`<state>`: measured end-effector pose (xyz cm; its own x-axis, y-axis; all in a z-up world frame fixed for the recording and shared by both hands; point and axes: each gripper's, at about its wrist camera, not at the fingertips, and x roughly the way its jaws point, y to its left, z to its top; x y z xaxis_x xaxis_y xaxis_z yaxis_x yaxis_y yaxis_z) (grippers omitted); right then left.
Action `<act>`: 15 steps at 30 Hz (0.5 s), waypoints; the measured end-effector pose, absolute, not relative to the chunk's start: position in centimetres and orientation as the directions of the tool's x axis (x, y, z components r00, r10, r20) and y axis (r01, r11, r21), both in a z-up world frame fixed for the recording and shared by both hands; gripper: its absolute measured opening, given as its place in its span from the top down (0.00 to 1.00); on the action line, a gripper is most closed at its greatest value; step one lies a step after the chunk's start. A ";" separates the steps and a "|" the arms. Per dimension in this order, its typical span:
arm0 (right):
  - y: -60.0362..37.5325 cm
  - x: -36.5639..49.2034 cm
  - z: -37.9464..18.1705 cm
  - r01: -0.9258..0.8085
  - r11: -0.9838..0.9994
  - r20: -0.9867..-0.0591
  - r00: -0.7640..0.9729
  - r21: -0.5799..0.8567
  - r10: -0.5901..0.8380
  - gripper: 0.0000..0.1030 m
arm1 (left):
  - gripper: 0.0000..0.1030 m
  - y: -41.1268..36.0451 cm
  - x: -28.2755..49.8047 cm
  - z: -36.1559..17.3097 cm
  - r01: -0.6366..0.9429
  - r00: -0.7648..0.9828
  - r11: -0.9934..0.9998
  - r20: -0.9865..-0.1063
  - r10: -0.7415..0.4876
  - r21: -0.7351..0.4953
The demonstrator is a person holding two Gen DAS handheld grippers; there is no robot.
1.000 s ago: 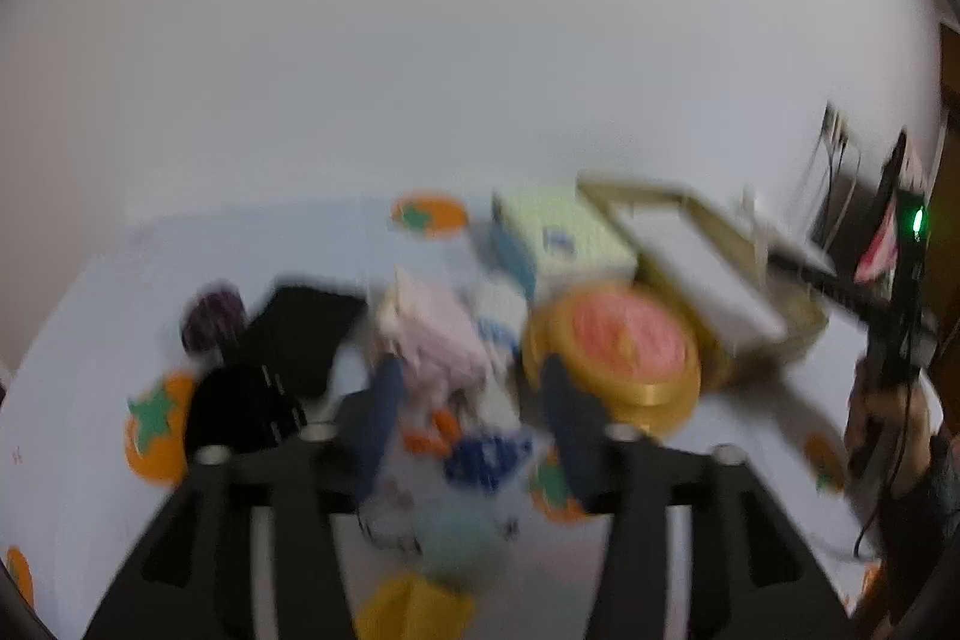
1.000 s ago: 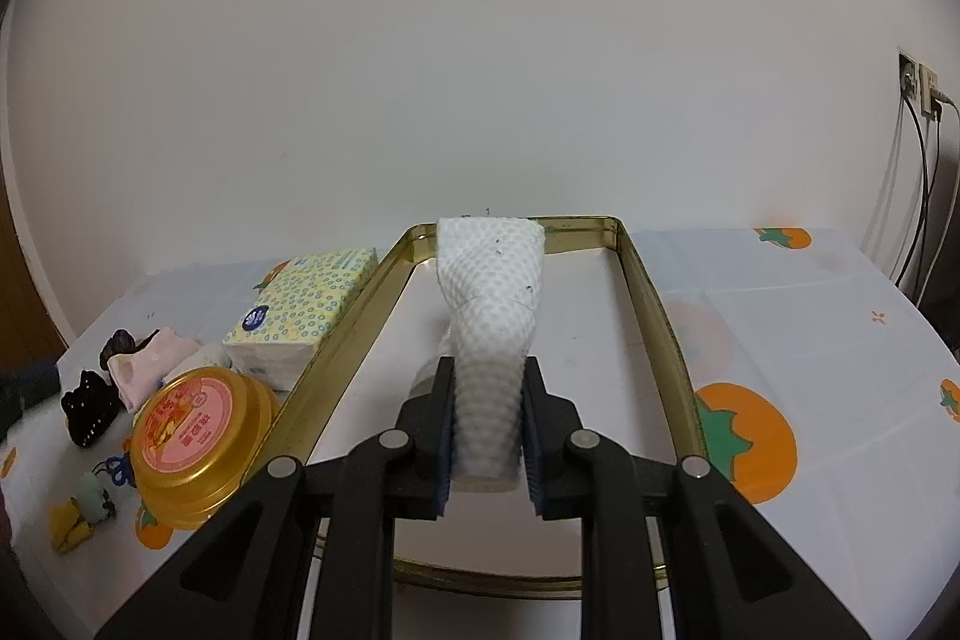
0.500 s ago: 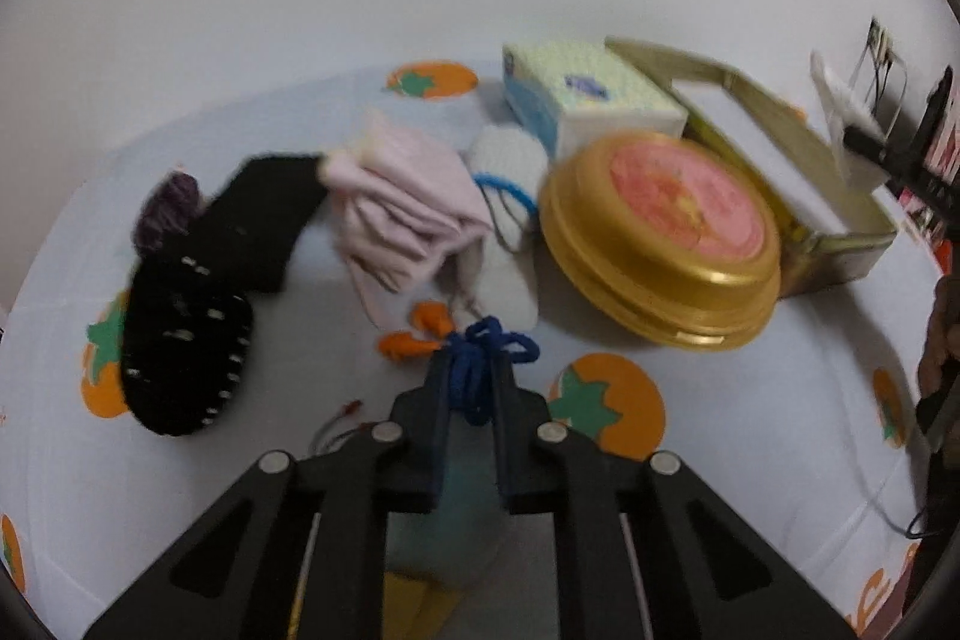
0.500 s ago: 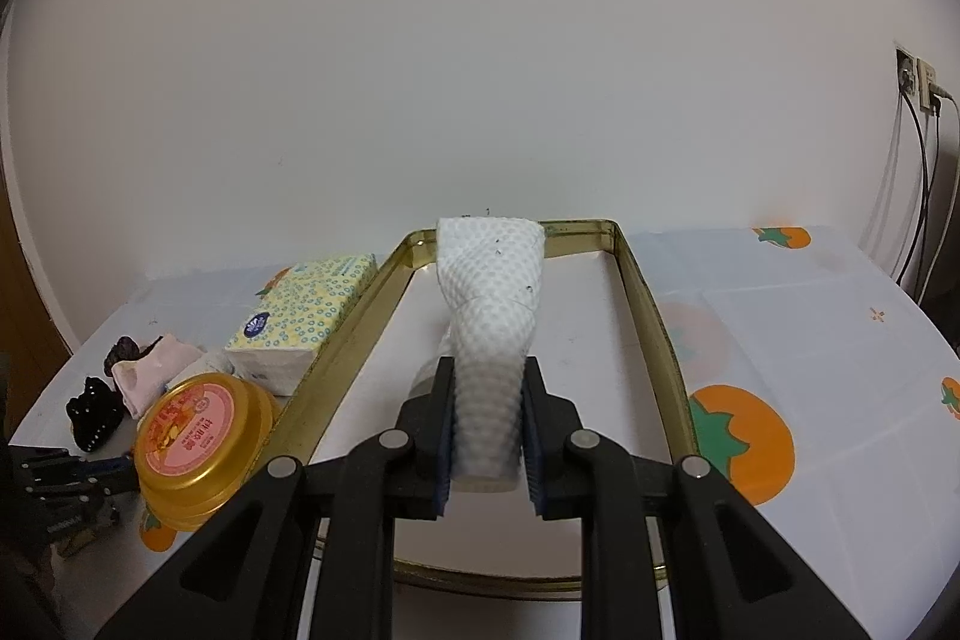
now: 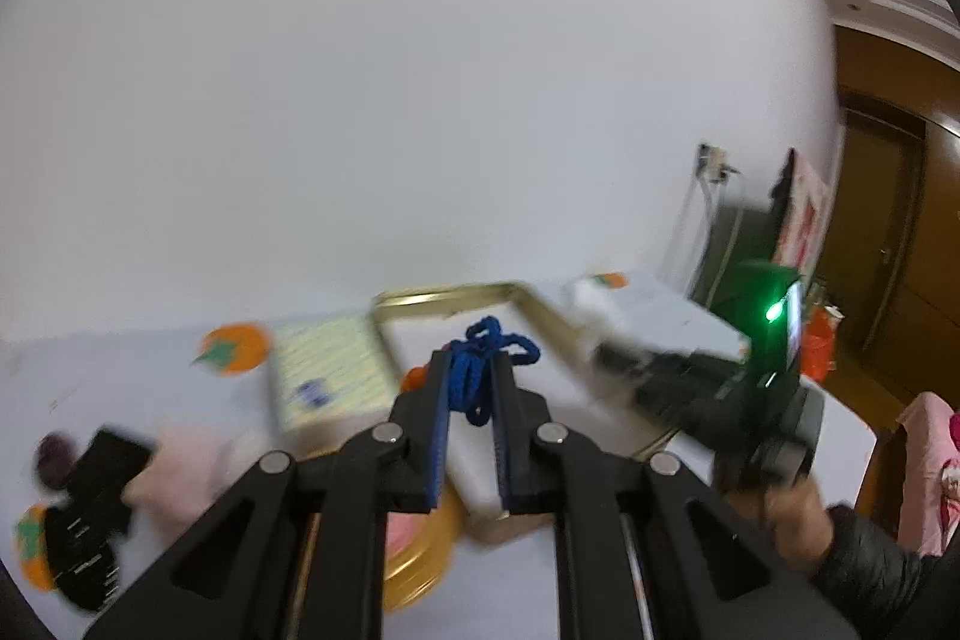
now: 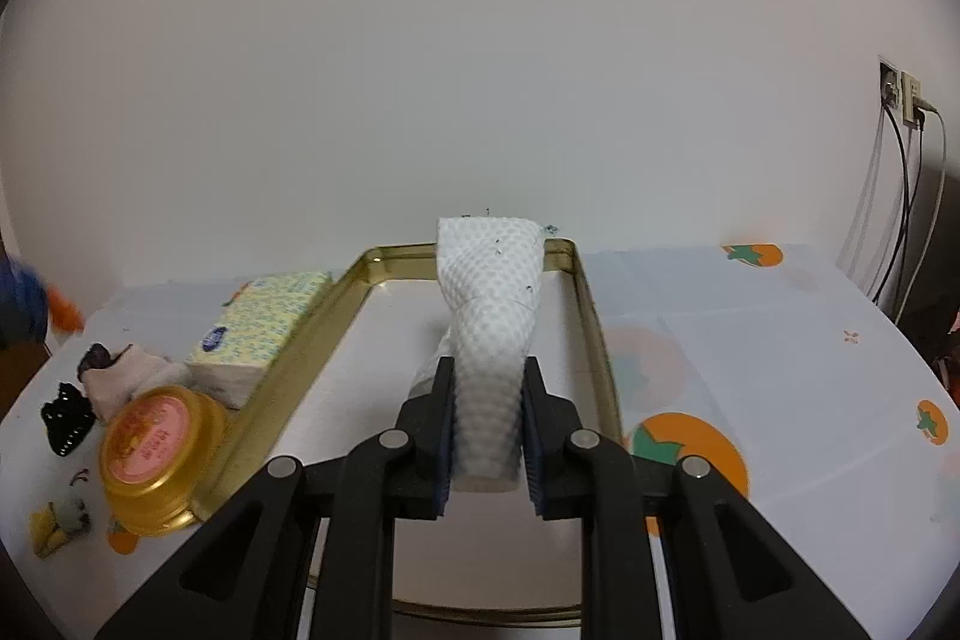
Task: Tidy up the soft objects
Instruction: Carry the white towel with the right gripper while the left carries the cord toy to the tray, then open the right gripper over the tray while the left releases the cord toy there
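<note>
The left gripper (image 5: 471,376), open a second ago, now pinches a blue cord (image 5: 480,361) (lifted clear); the right gripper (image 6: 487,382) still clamps a white cloth (image 6: 489,304).

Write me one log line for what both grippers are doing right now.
left gripper: shut on blue cord, lifted above table | right gripper: shut on white cloth, over gold tray | pink socks: on table

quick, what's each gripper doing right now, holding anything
Left gripper: closed on the blue knitted cord, lifted off the table.
Right gripper: closed on the white textured cloth, over the gold tray.
</note>
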<state>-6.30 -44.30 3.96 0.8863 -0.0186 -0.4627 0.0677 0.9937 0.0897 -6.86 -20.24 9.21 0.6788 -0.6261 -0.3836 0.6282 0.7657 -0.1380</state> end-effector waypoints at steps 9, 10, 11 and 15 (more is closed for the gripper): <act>-45.7 -4.6 2.7 0.089 0.991 -0.524 0.851 0.095 -0.026 0.79 | 0.90 -29.5 -2.6 4.4 0.609 0.680 0.788 -0.453 -0.577 -0.089; -45.6 -4.5 2.6 0.087 0.993 -0.530 0.847 0.083 -0.030 0.79 | 0.90 -29.1 -2.7 4.0 0.606 0.674 0.789 -0.461 -0.576 -0.099; -45.4 -4.4 2.4 0.086 0.994 -0.537 0.843 0.073 -0.033 0.79 | 0.89 -29.1 -2.6 3.6 0.605 0.669 0.789 -0.470 -0.577 -0.107; -44.9 -3.6 2.0 0.079 0.995 -0.566 0.824 0.066 -0.028 0.65 | 0.55 -29.0 -2.6 3.1 0.592 0.682 0.800 -0.470 -0.560 -0.093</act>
<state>-3.61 -44.87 1.96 0.8238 -0.0279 -0.5661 0.0792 0.9946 0.0663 -2.58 -29.04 3.09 0.6823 -0.5597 -0.4703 0.5923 0.8003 -0.0932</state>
